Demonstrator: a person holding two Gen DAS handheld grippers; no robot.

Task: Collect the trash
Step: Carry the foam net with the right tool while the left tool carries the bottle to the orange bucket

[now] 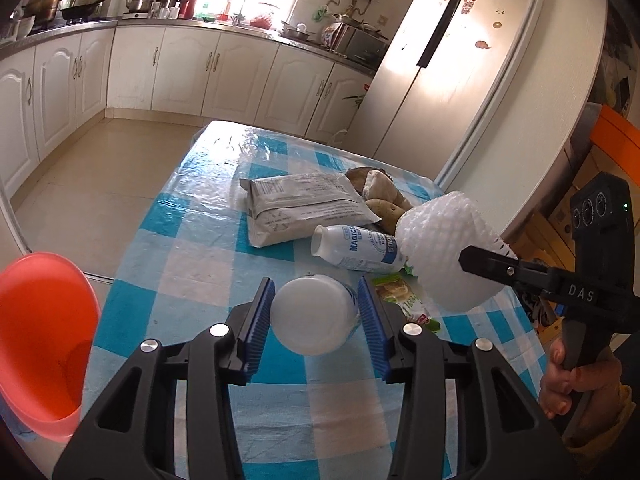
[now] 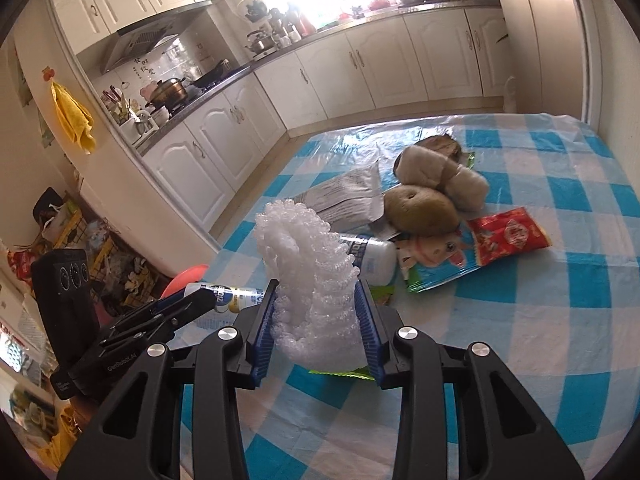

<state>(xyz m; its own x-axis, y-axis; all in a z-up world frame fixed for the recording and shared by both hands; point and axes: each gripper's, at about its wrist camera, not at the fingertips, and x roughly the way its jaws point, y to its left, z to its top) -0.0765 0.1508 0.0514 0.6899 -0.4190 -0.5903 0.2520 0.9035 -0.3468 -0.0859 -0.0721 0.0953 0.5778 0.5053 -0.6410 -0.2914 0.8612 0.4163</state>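
You're over a blue-and-white checked tablecloth (image 1: 192,248) in a kitchen. From the left wrist, your left gripper (image 1: 316,316) brackets a white bottle (image 1: 314,314), blue pads beside it, contact unclear. A second bottle (image 1: 356,248), grey pouch (image 1: 304,208) and orange bin (image 1: 44,340) lie around.

From the right wrist, your right gripper (image 2: 316,320) clamps white foam netting (image 2: 308,276), lifted above a green wrapper (image 2: 344,374); potatoes (image 2: 420,208) and snack packets (image 2: 508,234) lie beyond.
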